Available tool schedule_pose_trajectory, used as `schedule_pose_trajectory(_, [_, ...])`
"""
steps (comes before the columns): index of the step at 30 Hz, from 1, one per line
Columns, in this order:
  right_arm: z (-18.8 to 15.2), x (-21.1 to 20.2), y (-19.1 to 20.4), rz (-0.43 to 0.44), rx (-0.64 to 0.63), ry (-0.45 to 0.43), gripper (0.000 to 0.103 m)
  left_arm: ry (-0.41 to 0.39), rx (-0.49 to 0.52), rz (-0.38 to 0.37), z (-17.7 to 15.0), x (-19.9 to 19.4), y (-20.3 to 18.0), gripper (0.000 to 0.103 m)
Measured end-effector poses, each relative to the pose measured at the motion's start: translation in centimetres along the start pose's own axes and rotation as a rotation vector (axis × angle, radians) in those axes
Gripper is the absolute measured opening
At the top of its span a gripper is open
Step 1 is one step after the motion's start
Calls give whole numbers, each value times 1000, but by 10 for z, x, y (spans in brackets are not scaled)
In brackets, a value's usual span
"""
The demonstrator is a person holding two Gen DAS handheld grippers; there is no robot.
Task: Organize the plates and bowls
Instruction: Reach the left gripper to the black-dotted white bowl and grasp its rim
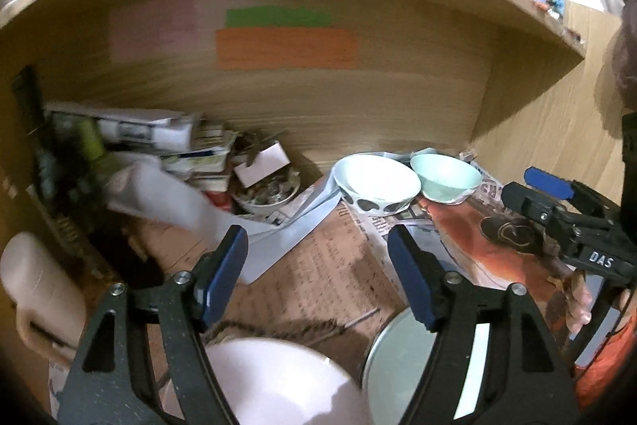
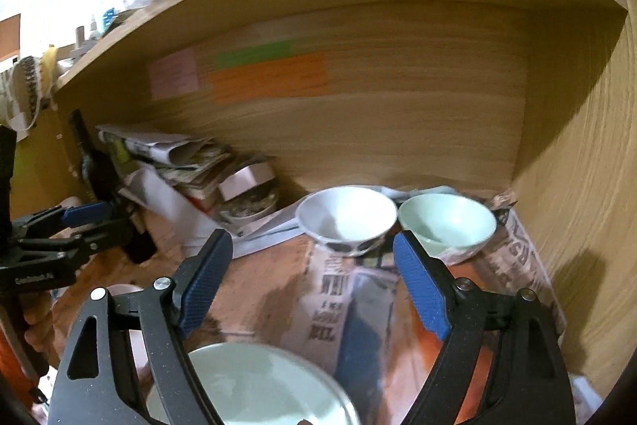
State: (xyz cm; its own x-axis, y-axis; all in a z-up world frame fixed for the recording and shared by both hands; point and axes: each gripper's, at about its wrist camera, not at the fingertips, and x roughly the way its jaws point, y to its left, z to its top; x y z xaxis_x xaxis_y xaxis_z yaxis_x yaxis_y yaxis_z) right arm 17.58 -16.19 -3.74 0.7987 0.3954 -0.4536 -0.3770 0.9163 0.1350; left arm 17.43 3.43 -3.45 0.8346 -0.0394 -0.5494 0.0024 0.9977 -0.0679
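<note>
Your left claw (image 1: 318, 273) sits low in the centre of the left wrist view with its blue pads spread wide and nothing between them; your right claw (image 2: 314, 281) is likewise released, jaws wide apart, gripping nothing. In the left wrist view the white bowl (image 1: 376, 182) with dark patches on its outside stands right of centre on newspaper (image 1: 330, 265) that covers the shelf floor, and the pale green bowl (image 1: 446, 178) stands just beside it on its right, rims nearly touching. The right wrist view shows the same pair just above the claw's right finger: white bowl (image 2: 346, 218) left, pale green bowl (image 2: 448, 226) right, close to the wooden side wall (image 2: 577, 186). At the bottom edge of the left view you have a white plate (image 1: 278, 381) under the claw's left finger and a pale green plate (image 1: 398, 357) beside it at lower right; the green plate (image 2: 254, 385) also fills the bottom centre of the right view. A heap of papers and boxes (image 1: 167, 146) crowds the middle left, with a small cluttered bowl (image 1: 270, 194) at its right edge. Orange and green notes (image 1: 282, 38) are stuck on the back panel in the upper centre. Your right gripper shows at the right edge of the left view, the left gripper at the left edge of the right view.
</note>
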Motion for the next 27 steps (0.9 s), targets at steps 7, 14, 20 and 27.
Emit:
schedule_pose_trajectory(7, [12,28,-19,-8,19,11,81,83,18,-11,24,55,-26,73])
schedule_pose_trajectory(14, [18,71,-36,-19,24,75,81,152,36,1,38,108,-41,73])
schedule_pose_trajectory(20, [6,107,-63,4,100,150,76,208,60,42,45,151,-45,73])
schedule_pose_trajectory(27, [-15,131,-86,13,175,244,60,273,24,41,49,192,-40,65])
